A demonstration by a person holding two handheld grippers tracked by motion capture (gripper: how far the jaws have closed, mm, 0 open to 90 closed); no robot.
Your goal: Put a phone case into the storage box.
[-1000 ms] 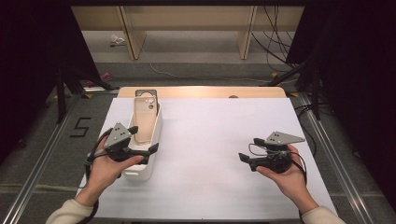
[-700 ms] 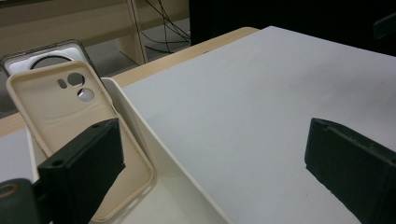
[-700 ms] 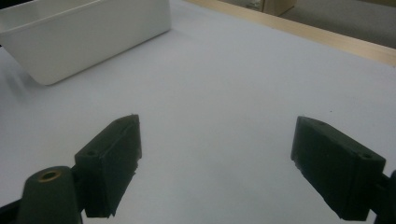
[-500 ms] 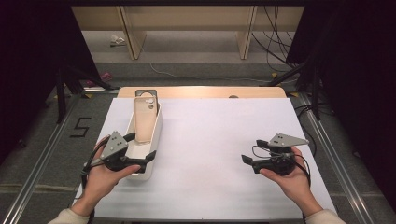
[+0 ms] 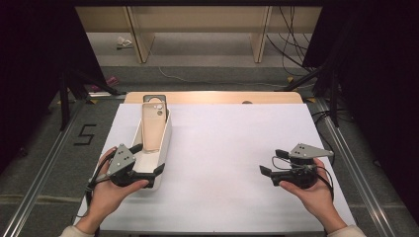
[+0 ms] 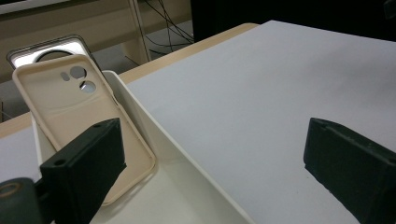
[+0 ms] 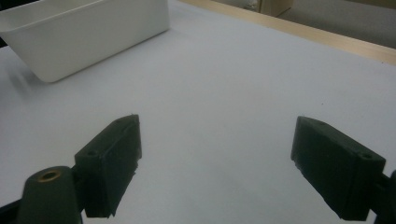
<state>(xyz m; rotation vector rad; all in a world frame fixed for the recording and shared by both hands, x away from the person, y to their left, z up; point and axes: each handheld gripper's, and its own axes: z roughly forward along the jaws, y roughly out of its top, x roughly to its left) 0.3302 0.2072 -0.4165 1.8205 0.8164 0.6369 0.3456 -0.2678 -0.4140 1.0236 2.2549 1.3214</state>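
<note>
Moved: left gripper has drawn back toward the person, from beside the case down to the near end of the bin; right gripper has barely shifted.
Case: beige phone case leans in the white bin, camera holes at its far, raised end, lower end resting on the bin floor. A darker case or phone stands behind it at the bin's far end.
Bin: on the bench, left side, long axis running away from the person.
Left jaws: open wide, nothing between them; they straddle the bin's right wall, one jaw over the bin, the other over bare bench.
Right jaws: open, empty, low over the bench, well apart from the bin, pointing toward it.
Key relation: case lies straight ahead of the left jaws, just beyond them, long axis in line with the bin. Left hand is far nearer.
Judgement: a grasp likely calls for moving forward and closing across the case's narrow width.
</note>
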